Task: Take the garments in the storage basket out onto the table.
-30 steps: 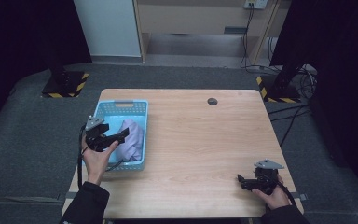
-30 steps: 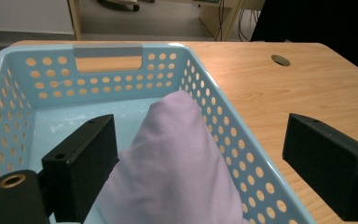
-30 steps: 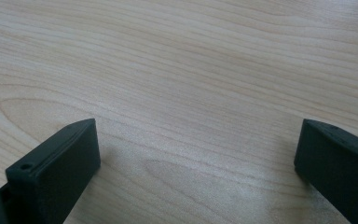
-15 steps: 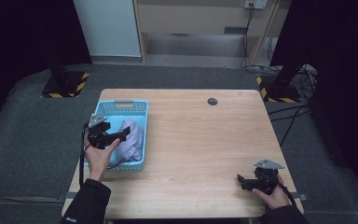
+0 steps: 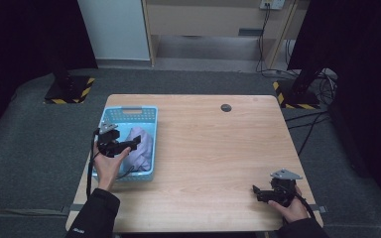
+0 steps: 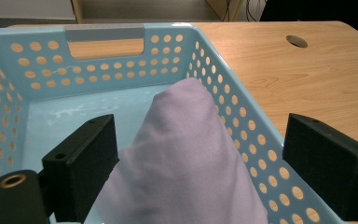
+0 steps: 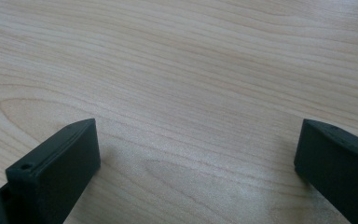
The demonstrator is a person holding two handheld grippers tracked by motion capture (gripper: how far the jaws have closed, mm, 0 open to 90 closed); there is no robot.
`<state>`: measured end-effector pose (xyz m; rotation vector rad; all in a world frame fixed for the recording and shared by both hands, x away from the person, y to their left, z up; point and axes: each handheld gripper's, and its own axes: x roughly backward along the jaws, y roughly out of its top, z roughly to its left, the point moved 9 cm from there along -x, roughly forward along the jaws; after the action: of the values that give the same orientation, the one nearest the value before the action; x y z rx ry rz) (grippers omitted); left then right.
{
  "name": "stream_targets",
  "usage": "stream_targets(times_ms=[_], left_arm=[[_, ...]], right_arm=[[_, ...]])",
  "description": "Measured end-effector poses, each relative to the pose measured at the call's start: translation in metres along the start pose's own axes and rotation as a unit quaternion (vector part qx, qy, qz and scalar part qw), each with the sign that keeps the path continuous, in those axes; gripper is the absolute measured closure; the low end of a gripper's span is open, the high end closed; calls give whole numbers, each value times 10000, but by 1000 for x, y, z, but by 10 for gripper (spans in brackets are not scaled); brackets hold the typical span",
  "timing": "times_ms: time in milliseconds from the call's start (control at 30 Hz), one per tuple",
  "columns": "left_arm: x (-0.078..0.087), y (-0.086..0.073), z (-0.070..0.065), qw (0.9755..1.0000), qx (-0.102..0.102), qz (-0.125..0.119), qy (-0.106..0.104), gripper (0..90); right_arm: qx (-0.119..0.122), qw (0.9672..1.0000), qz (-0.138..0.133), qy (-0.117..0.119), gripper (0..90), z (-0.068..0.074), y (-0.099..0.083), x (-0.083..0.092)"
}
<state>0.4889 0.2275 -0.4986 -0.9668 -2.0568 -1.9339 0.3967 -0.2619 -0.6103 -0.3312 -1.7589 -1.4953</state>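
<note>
My left gripper (image 6: 200, 154) hangs wide open astride the lilac cloth (image 6: 186, 163) heaped in the blue basket (image 5: 144, 114), whose perforated right wall crowds one jaw, while my right gripper (image 7: 196, 158) gapes empty over the bare table (image 5: 218, 148), its round hole (image 5: 226, 107) clearest from above.

The left gripper (image 6: 200, 158) hovers with jaws spread wide — a lilac cloth (image 6: 186, 163) peaks between them, toward 12 o'clock, inside the blue perforated basket (image 6: 105, 60). Wooden table (image 6: 307, 79) lies at 2 o'clock — beyond the basket's wall.
</note>
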Motion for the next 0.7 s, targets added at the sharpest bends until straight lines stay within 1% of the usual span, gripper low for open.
stream_targets(times_ms=[167,267,433,700], left_arm=[[-5,-4,-2,9999,-44,156,6,94],[-6,-3,-3,9999,-44,129,-4,93],[-10,-2,-3,9998,-45,173,1,94],[-15,-3,2,9997,-64,227,56,96]], right_arm=[[-3,10000,0,0,4,0,0,0],[5,10000,-1,0,4,0,0,0],[6,10000,-1,0,4,0,0,0],[-3,10000,0,0,4,0,0,0]])
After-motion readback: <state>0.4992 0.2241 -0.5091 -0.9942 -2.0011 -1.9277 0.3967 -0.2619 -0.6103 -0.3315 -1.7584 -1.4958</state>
